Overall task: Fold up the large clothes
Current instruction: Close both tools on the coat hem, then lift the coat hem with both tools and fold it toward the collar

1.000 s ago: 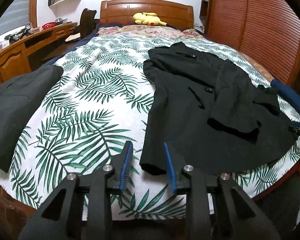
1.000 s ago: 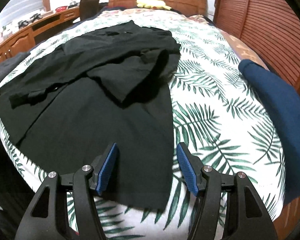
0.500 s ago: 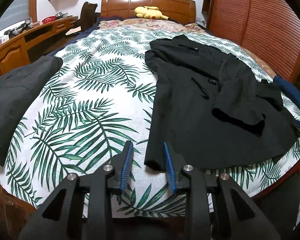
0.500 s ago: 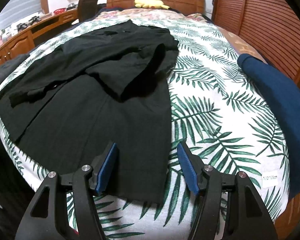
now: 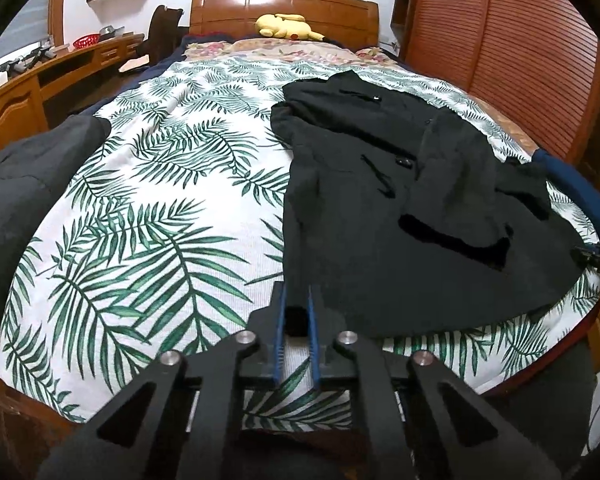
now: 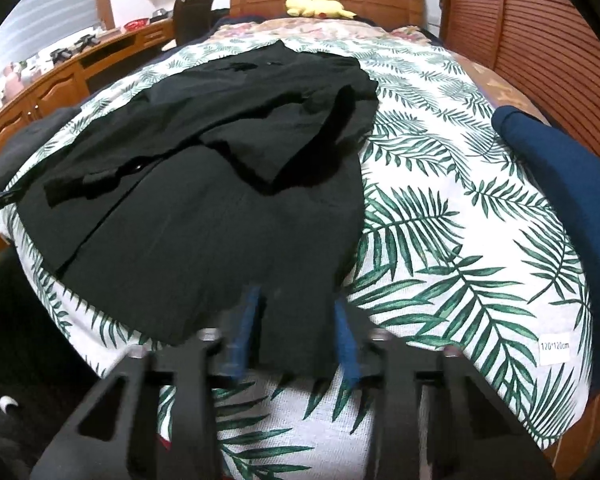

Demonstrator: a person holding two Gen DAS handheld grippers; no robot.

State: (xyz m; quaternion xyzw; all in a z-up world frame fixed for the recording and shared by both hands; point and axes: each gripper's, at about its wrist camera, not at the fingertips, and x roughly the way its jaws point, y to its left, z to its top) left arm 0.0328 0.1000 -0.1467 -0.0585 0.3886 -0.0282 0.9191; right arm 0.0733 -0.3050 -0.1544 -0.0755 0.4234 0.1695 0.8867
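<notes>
A large black coat (image 5: 388,208) lies spread on the leaf-print bedspread (image 5: 148,216), with a sleeve folded across its front. My left gripper (image 5: 296,312) has its jaws nearly closed around the coat's lower left hem corner. In the right wrist view the same coat (image 6: 220,184) fills the left half of the bed. My right gripper (image 6: 296,320) is blurred, its jaws still apart and straddling the coat's lower right hem corner.
A dark grey garment (image 5: 24,184) lies at the bed's left edge. A navy garment (image 6: 560,184) lies at the right edge. A yellow plush (image 5: 286,26) sits by the wooden headboard. A wooden desk (image 5: 28,88) runs along the left, a slatted wardrobe (image 5: 520,52) along the right.
Both grippers moved forward onto the coat's hem corners. The left jaws closed from wide open to a narrow gap on the hem. The right jaws narrowed somewhat.
</notes>
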